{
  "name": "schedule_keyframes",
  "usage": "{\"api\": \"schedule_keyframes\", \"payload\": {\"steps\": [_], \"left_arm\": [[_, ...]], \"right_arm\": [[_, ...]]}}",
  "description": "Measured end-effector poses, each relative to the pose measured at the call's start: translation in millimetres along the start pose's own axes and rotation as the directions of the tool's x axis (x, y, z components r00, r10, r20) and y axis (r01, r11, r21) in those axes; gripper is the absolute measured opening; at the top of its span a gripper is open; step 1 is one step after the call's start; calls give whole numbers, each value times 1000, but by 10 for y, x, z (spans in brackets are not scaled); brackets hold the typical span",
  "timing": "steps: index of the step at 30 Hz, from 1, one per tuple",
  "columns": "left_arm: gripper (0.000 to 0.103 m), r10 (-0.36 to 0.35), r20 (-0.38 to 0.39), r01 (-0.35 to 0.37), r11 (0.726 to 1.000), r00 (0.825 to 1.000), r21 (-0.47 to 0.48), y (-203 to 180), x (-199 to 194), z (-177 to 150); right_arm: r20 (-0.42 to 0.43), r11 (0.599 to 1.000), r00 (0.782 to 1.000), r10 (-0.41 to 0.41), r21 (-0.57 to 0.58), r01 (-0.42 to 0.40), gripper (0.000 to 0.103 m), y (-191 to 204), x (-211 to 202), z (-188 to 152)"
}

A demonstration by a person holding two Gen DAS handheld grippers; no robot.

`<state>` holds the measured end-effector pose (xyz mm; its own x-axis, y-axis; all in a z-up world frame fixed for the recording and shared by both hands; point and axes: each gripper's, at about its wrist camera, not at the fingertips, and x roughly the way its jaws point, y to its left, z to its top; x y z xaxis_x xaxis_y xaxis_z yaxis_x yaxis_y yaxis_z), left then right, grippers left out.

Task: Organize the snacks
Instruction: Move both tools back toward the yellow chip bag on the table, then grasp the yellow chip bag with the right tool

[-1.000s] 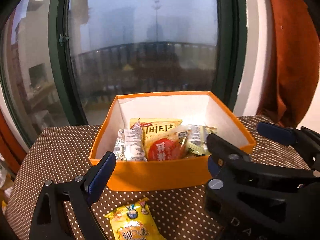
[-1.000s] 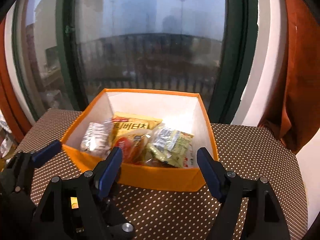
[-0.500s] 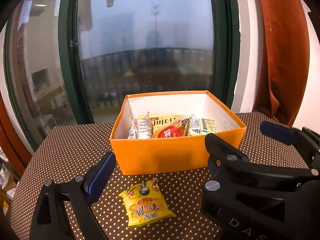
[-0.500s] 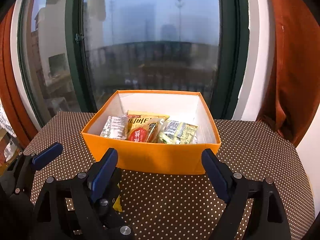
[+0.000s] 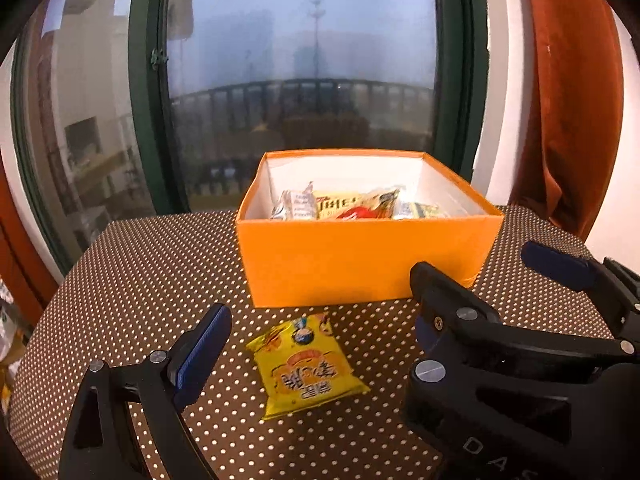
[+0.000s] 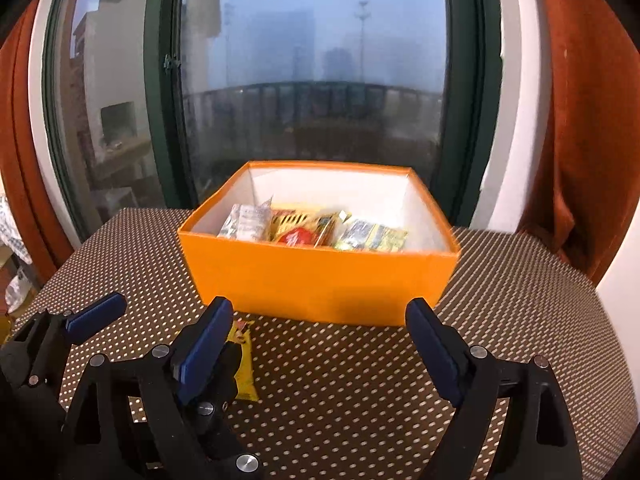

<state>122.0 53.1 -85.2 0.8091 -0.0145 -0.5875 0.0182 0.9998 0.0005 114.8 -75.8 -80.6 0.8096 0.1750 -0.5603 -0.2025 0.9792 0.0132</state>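
The yellow snack packet (image 5: 306, 364) lies flat on the dotted tablecloth (image 5: 132, 264), just short of the orange box (image 5: 360, 260), straight ahead between my left gripper (image 5: 316, 344) fingers, which stand wide with nothing in them. Its long axis runs roughly away from me, slightly skewed. My right gripper (image 6: 320, 344) (jaws just opened wider, empty) sits beside the packet, so the left is better placed.

Left tool (image 5: 320, 340): jaws wide apart, nothing between pads, pointing down a bit. One finger (image 5: 200, 350) at 8 o'clock, other at 4 o'clock, partly hidden behind right tool.

Right tool (image 6: 320, 344): jaws have just been opening, now wide, nothing between them. Fingers (image 6: 434, 346) at 7 and 5 o'clock. Both tools side by side, close together.
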Motion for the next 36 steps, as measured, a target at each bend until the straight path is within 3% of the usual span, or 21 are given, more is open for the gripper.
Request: {"api": "schedule_keyframes", "payload": {"steps": [4, 22, 36], "left_arm": [[94, 11, -29, -11, 1000, 1000, -3, 116, 94, -79], [94, 103, -160, -106, 994, 982, -11, 626, 602, -402], [80, 172, -235, -174, 985, 957, 11, 919, 824, -586]], "right_arm": [[-63, 999, 997, 43, 33, -41, 90, 26, 168, -62], [-167, 993, 979, 120, 30, -117, 90, 466, 783, -311], [-253, 988, 956, 146, -7, -153, 90, 867, 1142, -460]]}}
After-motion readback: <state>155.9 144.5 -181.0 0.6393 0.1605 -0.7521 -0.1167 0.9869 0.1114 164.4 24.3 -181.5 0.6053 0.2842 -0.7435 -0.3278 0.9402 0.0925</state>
